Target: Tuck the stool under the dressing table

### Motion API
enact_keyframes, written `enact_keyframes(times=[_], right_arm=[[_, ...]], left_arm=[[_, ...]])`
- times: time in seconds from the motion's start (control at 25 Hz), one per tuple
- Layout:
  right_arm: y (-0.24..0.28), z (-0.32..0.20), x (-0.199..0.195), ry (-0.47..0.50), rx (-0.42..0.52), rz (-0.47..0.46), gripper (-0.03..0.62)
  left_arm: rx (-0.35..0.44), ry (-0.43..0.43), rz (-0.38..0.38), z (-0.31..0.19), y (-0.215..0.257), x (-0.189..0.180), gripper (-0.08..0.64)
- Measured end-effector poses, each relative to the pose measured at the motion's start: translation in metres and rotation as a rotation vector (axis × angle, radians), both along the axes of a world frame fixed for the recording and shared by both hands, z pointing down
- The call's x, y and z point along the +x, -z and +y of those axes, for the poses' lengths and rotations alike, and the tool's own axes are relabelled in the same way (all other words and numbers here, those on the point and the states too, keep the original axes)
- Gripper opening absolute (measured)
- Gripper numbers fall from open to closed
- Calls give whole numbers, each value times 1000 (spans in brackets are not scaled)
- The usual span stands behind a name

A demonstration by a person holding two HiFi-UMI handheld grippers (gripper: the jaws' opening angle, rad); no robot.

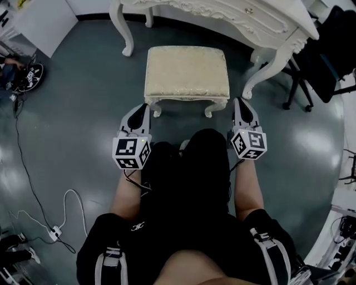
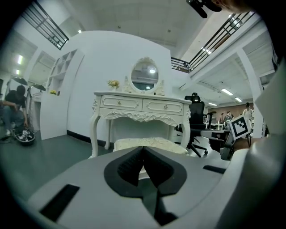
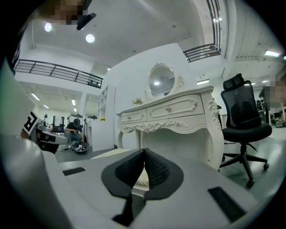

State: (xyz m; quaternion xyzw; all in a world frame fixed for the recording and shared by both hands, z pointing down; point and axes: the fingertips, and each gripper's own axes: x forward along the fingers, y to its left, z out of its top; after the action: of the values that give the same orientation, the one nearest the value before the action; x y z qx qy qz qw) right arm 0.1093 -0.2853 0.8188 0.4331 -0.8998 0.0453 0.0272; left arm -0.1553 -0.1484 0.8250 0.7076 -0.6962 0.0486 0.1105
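Cream stool (image 1: 186, 72) stands just before the white desk (image 1: 267, 22). Left tool (image 1: 144, 106) and right tool (image 1: 238, 101), both clenched empty, flank the stool's near edge.

STOOL: cream cushioned rectangular stool (image 1: 186, 72), white curved legs, upright, not tucked | TABLE: white carved wooden dressing table (image 1: 233, 16), upright, just beside, at stool's 12 o'clock

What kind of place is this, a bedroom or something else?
Probably an open lab or studio hall, not a home: the dressing table stands on grey floor beside an office chair, with a railed mezzanine above.
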Motion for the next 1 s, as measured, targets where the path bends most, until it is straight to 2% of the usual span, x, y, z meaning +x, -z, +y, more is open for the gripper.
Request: enact_keyframes(times=[0.16,0.2,0.24,0.28,0.32,0.56,0.76,1.0], right_arm=[[-8,19,0,42,-4,19,16],[-11,24,-2,62,-9,25,43],[-14,28,-3,82,-14,32,114],[-17,31,-4,98,-21,39,158],[-22,33,-3,108,-27,46,161],[-44,34,0,101,-59,72,170],[-52,27,-3,114,-61,103,170],[-66,7,-4,138,-44,192,170]], left_arm=[[-3,-2,-27,17,-6,3,18],[-1,-6,-40,21,-6,4,18],[0,-15,-54,24,-6,6,87],[-2,-27,-66,27,-7,9,161],[-6,-38,-76,29,-10,12,192],[-60,-55,-120,32,-34,16,202],[-104,-75,-122,23,-48,17,202],[-135,-72,-157,-2,-61,3,202]])
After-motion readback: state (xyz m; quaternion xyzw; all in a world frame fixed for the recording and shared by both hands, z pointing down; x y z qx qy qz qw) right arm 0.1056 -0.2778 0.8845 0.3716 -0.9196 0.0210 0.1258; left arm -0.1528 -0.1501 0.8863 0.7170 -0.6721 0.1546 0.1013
